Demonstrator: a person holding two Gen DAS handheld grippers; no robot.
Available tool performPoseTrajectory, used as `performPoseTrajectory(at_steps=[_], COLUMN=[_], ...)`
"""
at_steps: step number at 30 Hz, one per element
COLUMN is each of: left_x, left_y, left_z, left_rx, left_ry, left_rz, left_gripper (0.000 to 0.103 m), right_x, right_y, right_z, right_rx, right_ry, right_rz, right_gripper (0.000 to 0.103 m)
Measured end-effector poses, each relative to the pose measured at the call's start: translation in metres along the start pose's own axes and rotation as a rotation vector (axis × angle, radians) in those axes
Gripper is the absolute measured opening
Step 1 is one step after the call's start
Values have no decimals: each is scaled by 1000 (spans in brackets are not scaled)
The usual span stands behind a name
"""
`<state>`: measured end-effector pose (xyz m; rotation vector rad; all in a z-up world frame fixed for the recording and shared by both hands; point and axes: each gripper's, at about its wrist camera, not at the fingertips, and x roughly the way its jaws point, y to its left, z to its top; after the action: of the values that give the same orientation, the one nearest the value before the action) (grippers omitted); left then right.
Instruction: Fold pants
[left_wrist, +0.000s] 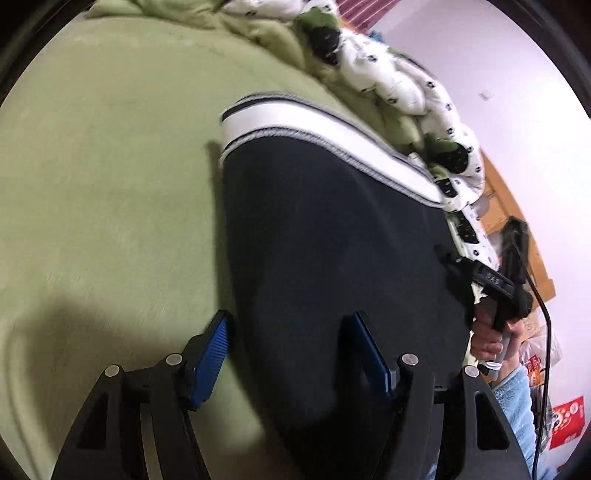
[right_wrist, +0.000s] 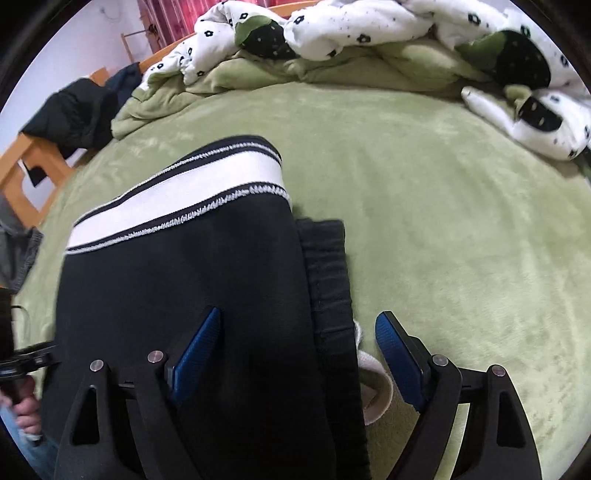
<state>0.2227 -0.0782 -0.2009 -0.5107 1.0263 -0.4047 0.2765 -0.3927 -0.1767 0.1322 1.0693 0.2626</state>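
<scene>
Dark navy pants (left_wrist: 332, 236) with a white striped band (left_wrist: 317, 133) lie folded on the green bed cover; they also show in the right wrist view (right_wrist: 184, 280). My left gripper (left_wrist: 291, 354) is open, its blue pads straddling the near left edge of the pants. My right gripper (right_wrist: 299, 350) is open above the near right edge of the pants, where a lower dark layer (right_wrist: 328, 273) and a white cord (right_wrist: 373, 384) stick out. The right gripper and the hand that holds it appear at the right of the left wrist view (left_wrist: 491, 291).
A green bed cover (right_wrist: 443, 221) surrounds the pants. A rumpled white flowered duvet (right_wrist: 351, 26) lies along the far side of the bed. Dark clothes (right_wrist: 70, 114) hang over a wooden bed frame (right_wrist: 22, 173) at the left. A black cable (left_wrist: 546, 332) runs by the right hand.
</scene>
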Motion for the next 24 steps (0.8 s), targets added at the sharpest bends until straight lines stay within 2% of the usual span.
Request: performPoseTrajectory(at_steps=[2, 3, 5, 6, 8, 9, 10, 13, 15, 18, 19, 20, 21, 23, 24], left_x=[9, 15, 25, 30, 28, 25, 19, -7, -26, -69, -89, -102, -121, -135, -142], left_y=[-1, 0, 2, 1, 0, 1, 1, 1, 6, 30, 40, 49, 64, 85, 101], left_z=[7, 11, 17, 19, 23, 25, 27, 35, 41, 48, 50, 51, 53, 58, 57], left_rx=[-8, -40, -86, -97, -118, -126, -123, -99, -96, -79, -62, -51, -44, -52, -61], left_ry=[39, 57, 59, 57, 52, 47, 42, 1, -15, -58, -86, -100, -108, -106, -95], left_rz=[-52, -97, -118, -136, -141, -151, -166, -186, -188, -189, -159, -134, -101, -69, -30], left_gripper=[63, 60, 46, 33, 24, 21, 20, 15, 14, 14, 14, 14, 14, 14, 14], right_x=[6, 9, 10, 9, -1, -11, -18, -42, -55, -65, -65, -62, -57, -42, -32], right_y=[-1, 2, 8, 9, 8, 8, 10, 33, 60, 97, 112, 129, 145, 182, 194], right_z=[0, 1, 3, 5, 3, 0, -2, -9, -15, -23, -24, -24, -23, -24, -25], right_rx=[19, 11, -18, -7, 33, 55, 73, 96, 99, 126, 128, 136, 137, 79, 59], right_ry=[40, 60, 83, 87, 47, 16, 1, -60, -94, -116, -126, -121, -122, -134, -124], right_rz=[86, 89, 70, 64, 68, 81, 96, 102, 103, 203, 251, 314, 342, 350, 352], right_gripper=[69, 70, 69, 68, 58, 50, 43, 34, 32, 29, 23, 23, 23, 23, 23])
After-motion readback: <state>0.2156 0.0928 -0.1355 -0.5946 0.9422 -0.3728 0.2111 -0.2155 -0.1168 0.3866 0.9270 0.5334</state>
